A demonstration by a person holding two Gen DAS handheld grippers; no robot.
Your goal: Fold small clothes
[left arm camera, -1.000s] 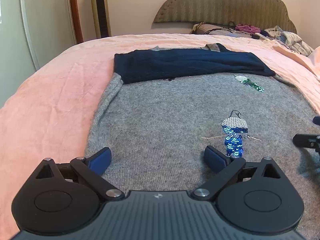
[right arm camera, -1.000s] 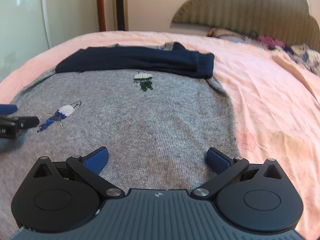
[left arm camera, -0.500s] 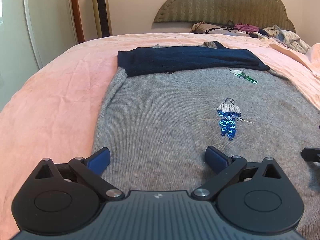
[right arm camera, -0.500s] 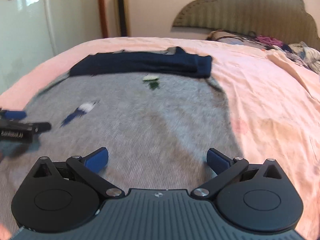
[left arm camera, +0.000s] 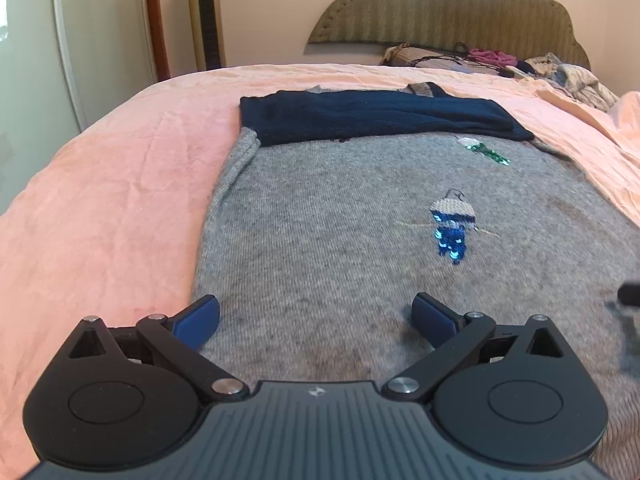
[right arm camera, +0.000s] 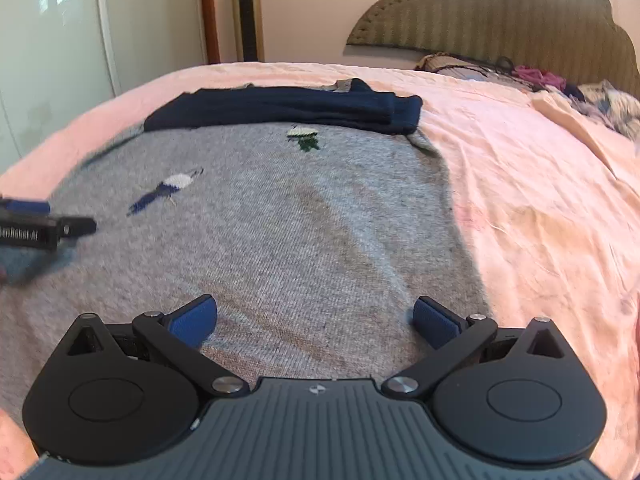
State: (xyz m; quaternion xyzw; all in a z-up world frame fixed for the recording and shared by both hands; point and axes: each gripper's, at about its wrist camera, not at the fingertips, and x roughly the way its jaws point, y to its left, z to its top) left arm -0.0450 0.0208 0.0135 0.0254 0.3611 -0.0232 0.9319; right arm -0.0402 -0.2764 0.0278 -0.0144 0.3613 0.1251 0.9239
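Observation:
A grey knit sweater (left arm camera: 340, 232) lies flat on the pink bed, with its navy sleeves (left arm camera: 372, 114) folded across the far end and sequin figures (left arm camera: 452, 228) on its body. It also shows in the right wrist view (right arm camera: 300, 220). My left gripper (left arm camera: 316, 316) is open and empty, low over the sweater's near left part. My right gripper (right arm camera: 316, 316) is open and empty over the near right part. The left gripper's fingers (right arm camera: 40, 226) show at the left edge of the right wrist view.
The pink bedspread (left arm camera: 100, 208) spreads to both sides of the sweater (right arm camera: 540, 200). A pile of clothes (left arm camera: 520, 64) lies by the padded headboard (left arm camera: 448, 8). A white wardrobe (left arm camera: 36, 40) and a gold tower fan (left arm camera: 206, 16) stand to the left.
Both grippers have drawn back toward the near hem of the sweater and risen a little. Both stay open. The sweater has not moved.

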